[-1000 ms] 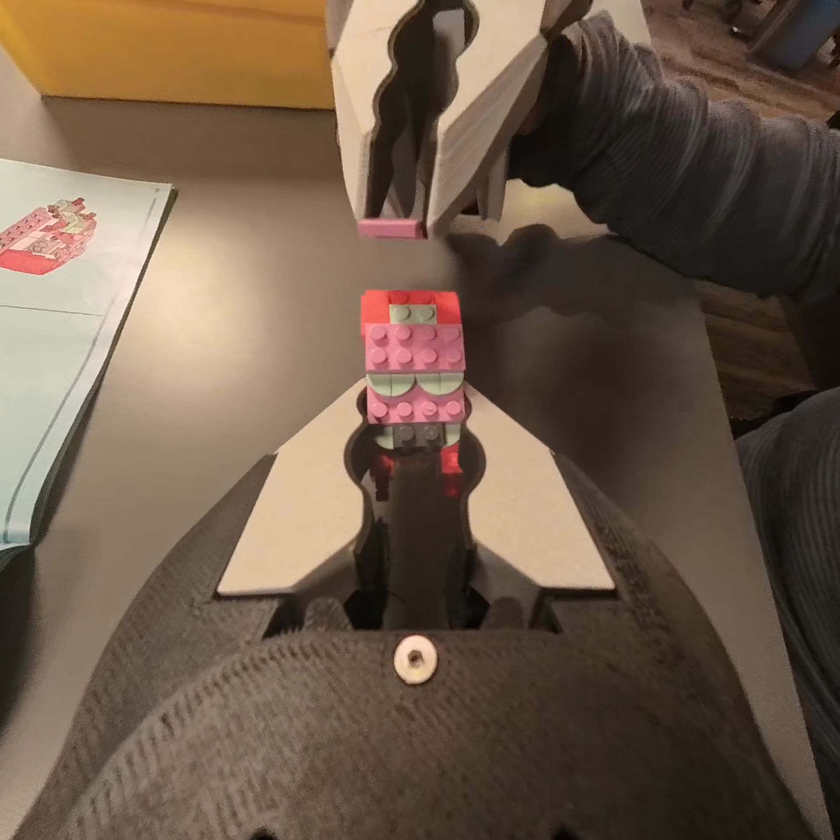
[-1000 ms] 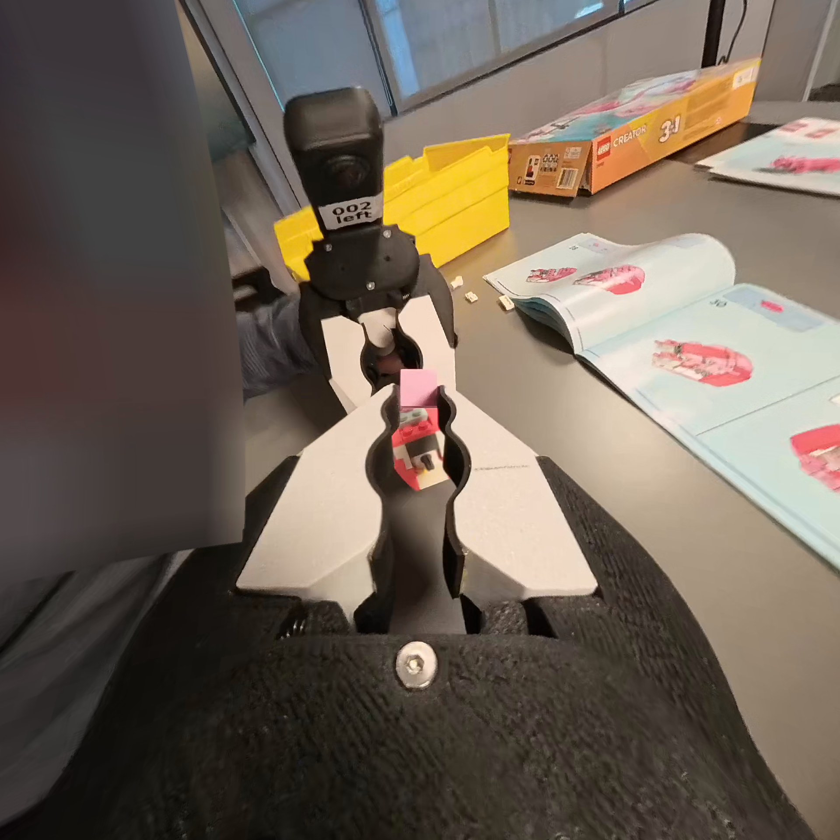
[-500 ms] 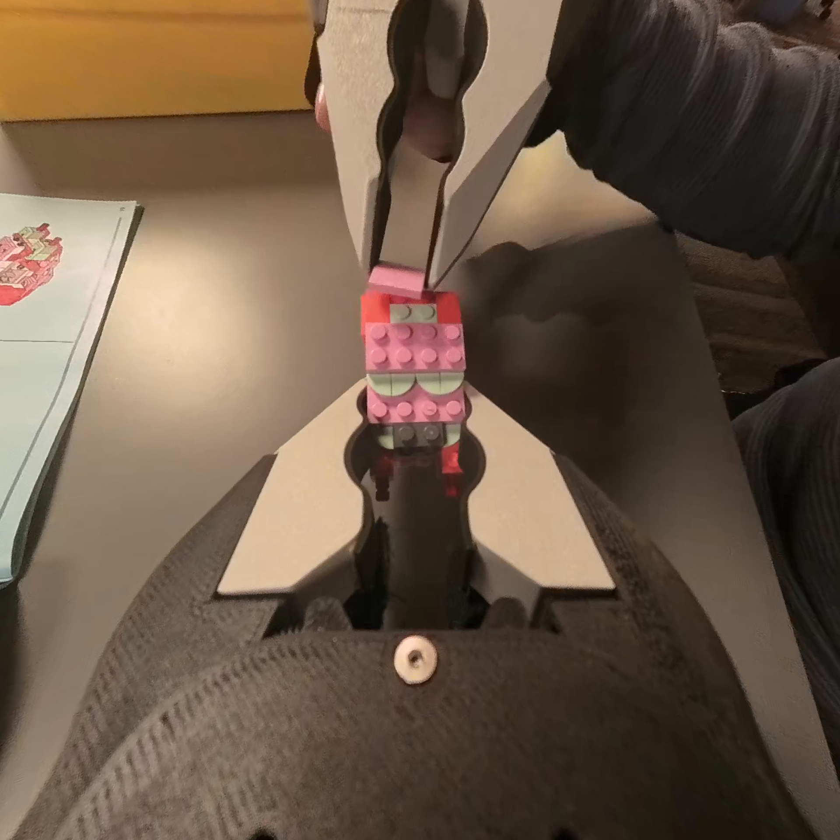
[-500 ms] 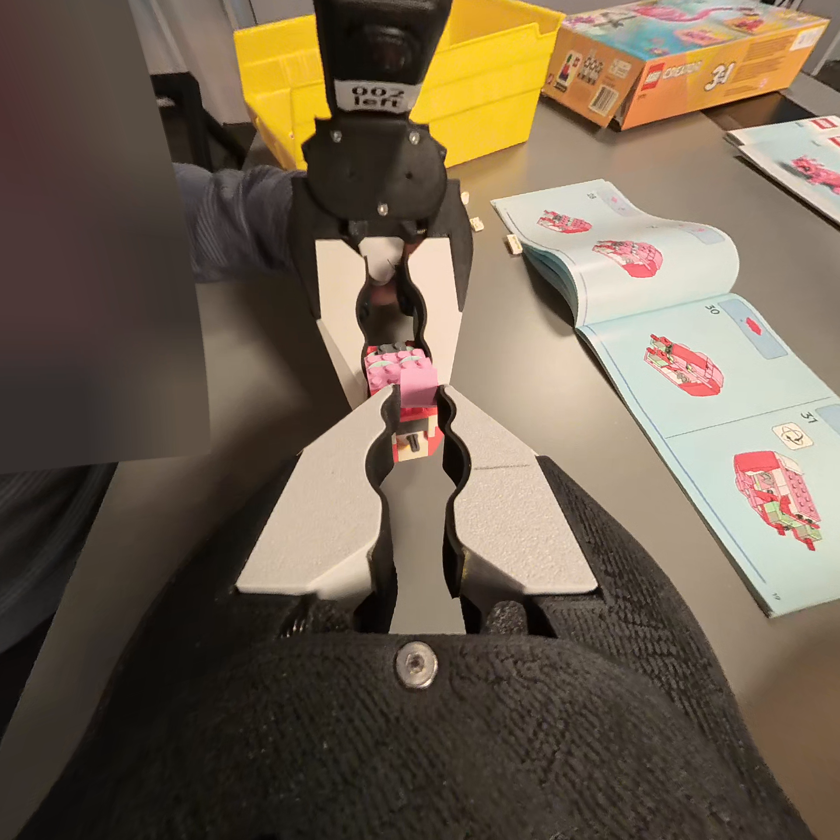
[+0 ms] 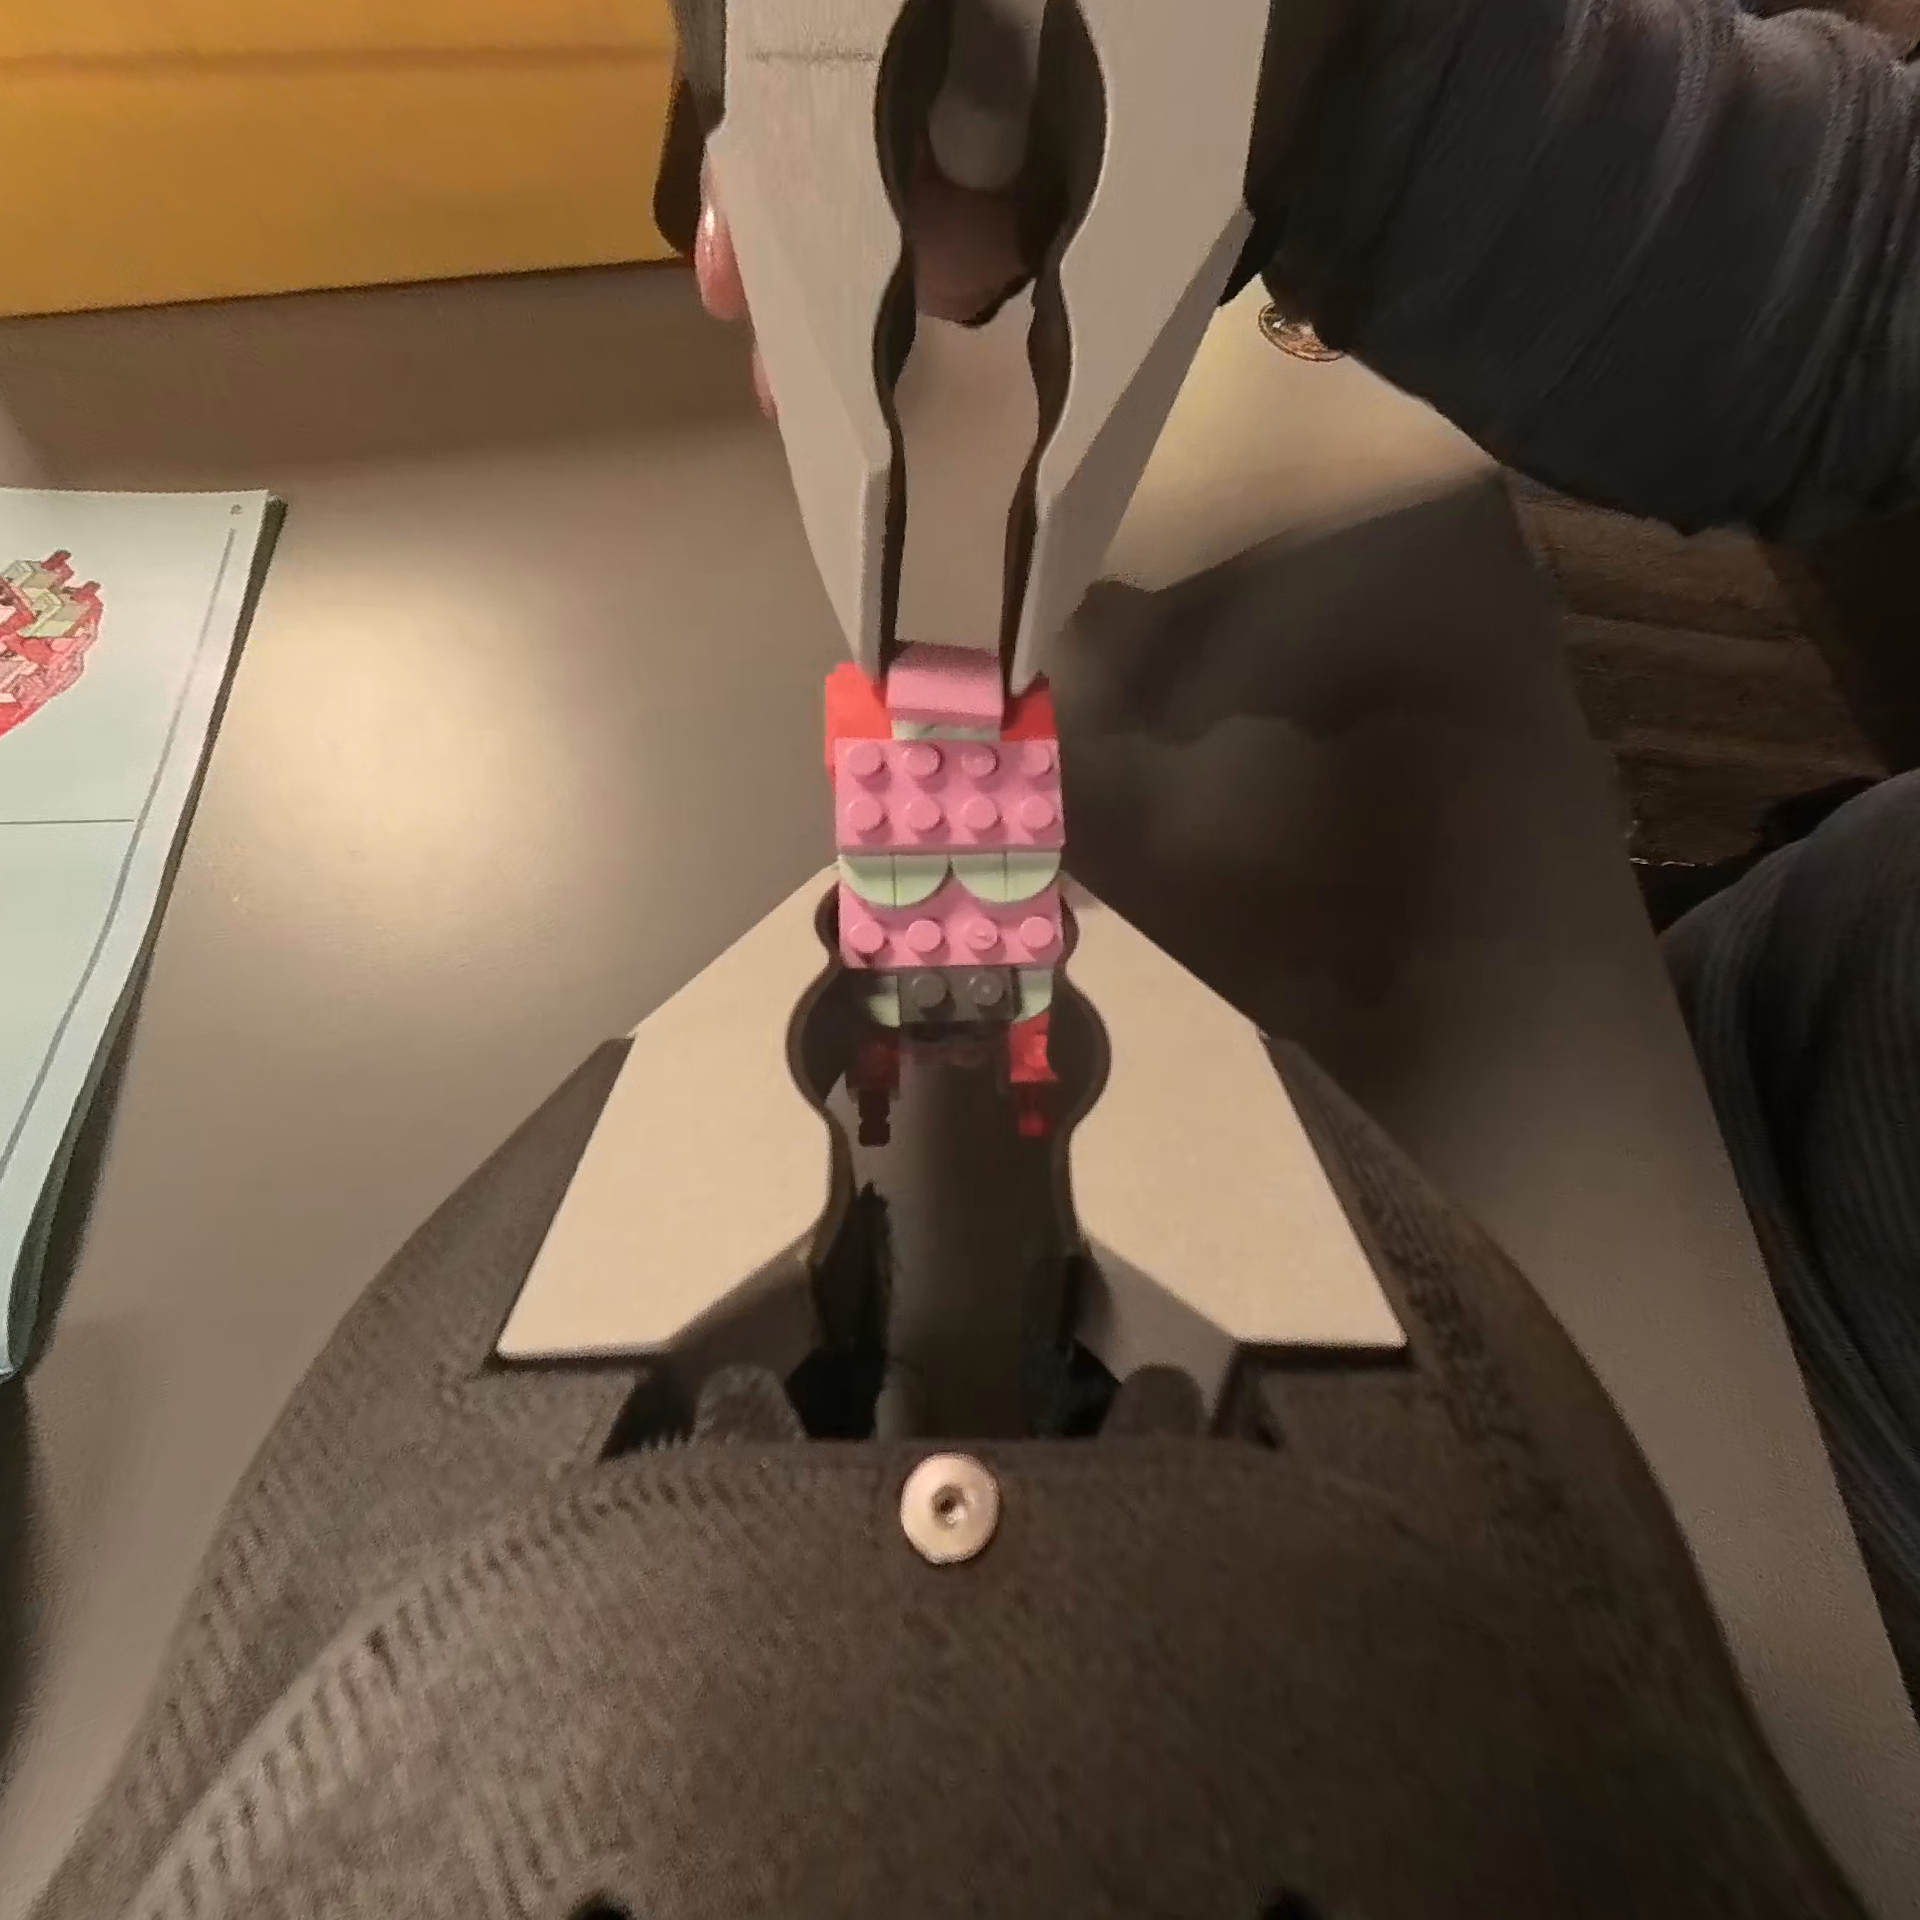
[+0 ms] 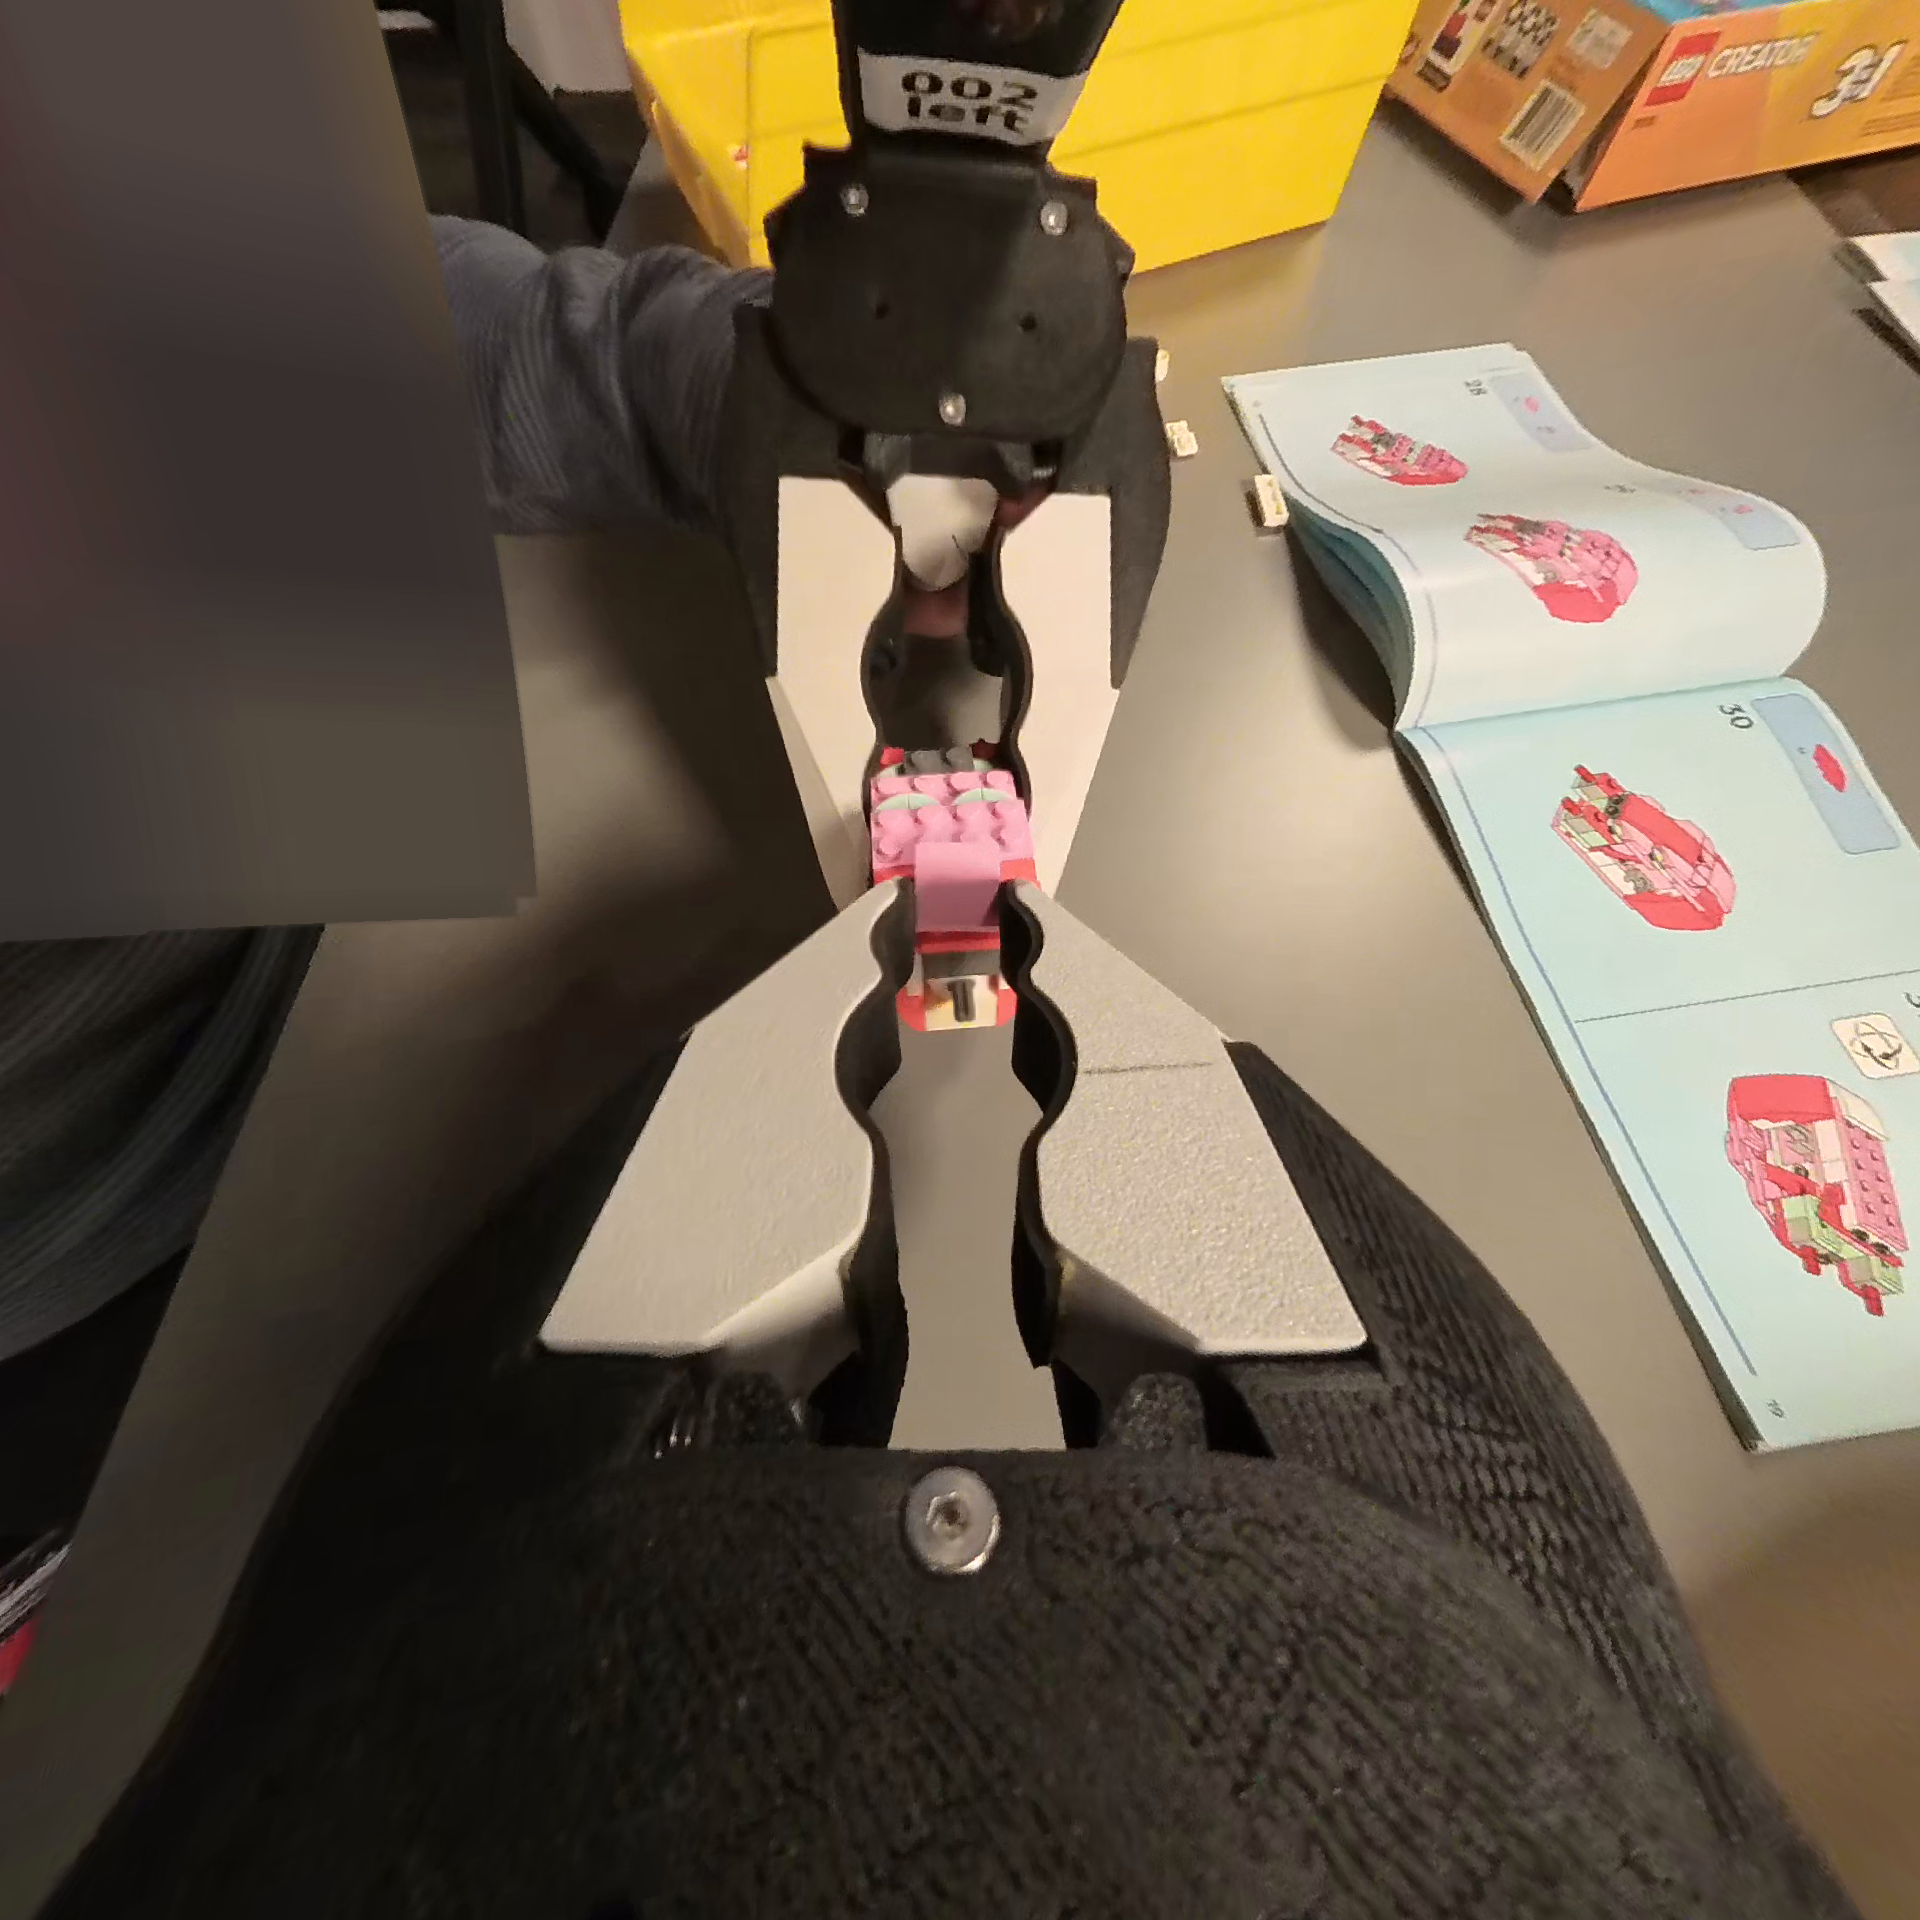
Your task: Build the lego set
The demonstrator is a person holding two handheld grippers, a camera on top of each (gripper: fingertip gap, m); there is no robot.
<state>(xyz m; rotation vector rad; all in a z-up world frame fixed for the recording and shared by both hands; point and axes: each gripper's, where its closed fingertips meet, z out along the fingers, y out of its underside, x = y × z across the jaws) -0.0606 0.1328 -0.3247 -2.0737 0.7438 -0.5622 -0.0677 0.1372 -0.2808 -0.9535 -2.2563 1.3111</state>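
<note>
My left gripper is shut on a small brick model of pink, red, pale green and grey pieces and holds it above the grey table. My right gripper comes in from the far side. It is shut on a small sub-assembly with a pink sloped top, which touches the model's far red end. In the right wrist view, my right gripper grips that pink-topped piece; its red and white underside with a black pin shows between the fingers. The left gripper faces me with the model.
An open pale blue instruction booklet lies to the right; its edge shows in the left wrist view. A yellow bin and an orange box stand at the back. Small loose pieces lie near the booklet. A person's sleeve holds the right gripper. One gripper's finger ends stand about 4 cm off the other's.
My right gripper has moved in with its pink-topped piece, from a gap away to touching the model's far end. My left gripper has kept its hold and place.
</note>
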